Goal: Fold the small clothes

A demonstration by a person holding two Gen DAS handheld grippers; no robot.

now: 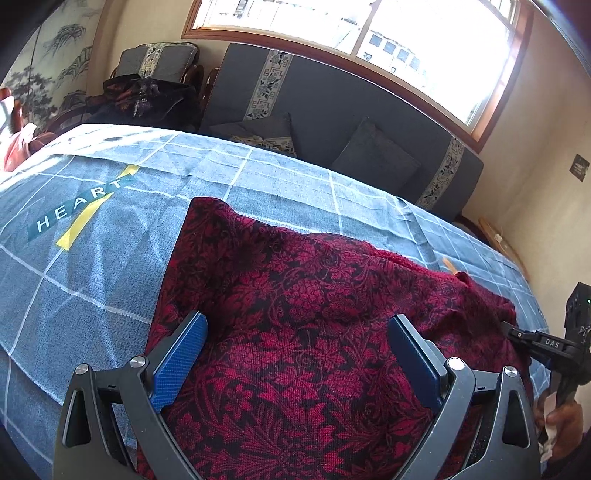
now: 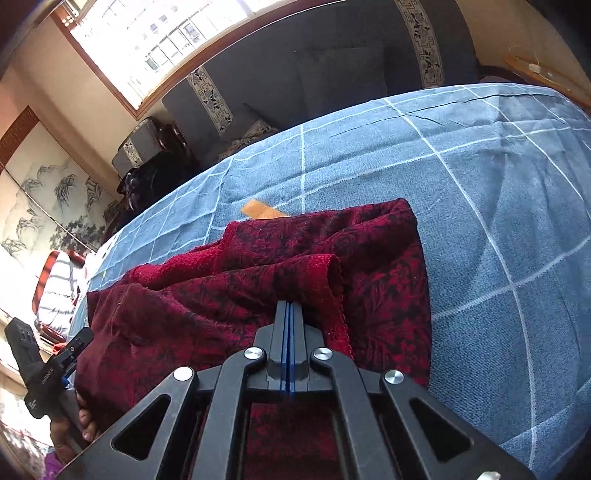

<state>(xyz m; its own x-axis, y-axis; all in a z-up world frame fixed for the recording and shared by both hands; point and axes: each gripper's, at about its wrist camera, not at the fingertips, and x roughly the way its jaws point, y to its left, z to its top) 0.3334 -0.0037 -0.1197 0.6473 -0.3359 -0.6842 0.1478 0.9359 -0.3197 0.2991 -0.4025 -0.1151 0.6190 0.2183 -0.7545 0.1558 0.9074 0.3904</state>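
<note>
A dark red garment with a black floral pattern (image 1: 295,288) lies rumpled on a blue checked bedsheet (image 1: 110,258). My left gripper (image 1: 298,319) hangs open just above its middle, blue pads wide apart with nothing pinched between them. My right gripper (image 2: 290,304) has its jaws pressed together on a raised fold at the edge of the red garment (image 2: 388,280). In the left wrist view the right gripper (image 1: 517,334) shows at the garment's right side, held by a hand (image 1: 565,417). The right wrist view shows the left gripper's body low on the left.
A grey sofa (image 1: 332,110) with cushions stands behind the bed under a bright window (image 1: 369,29). Dark clothes (image 1: 144,99) are piled on a chair at the back left. A small orange strip (image 2: 262,210) lies on the bedsheet (image 2: 498,184) beyond the garment.
</note>
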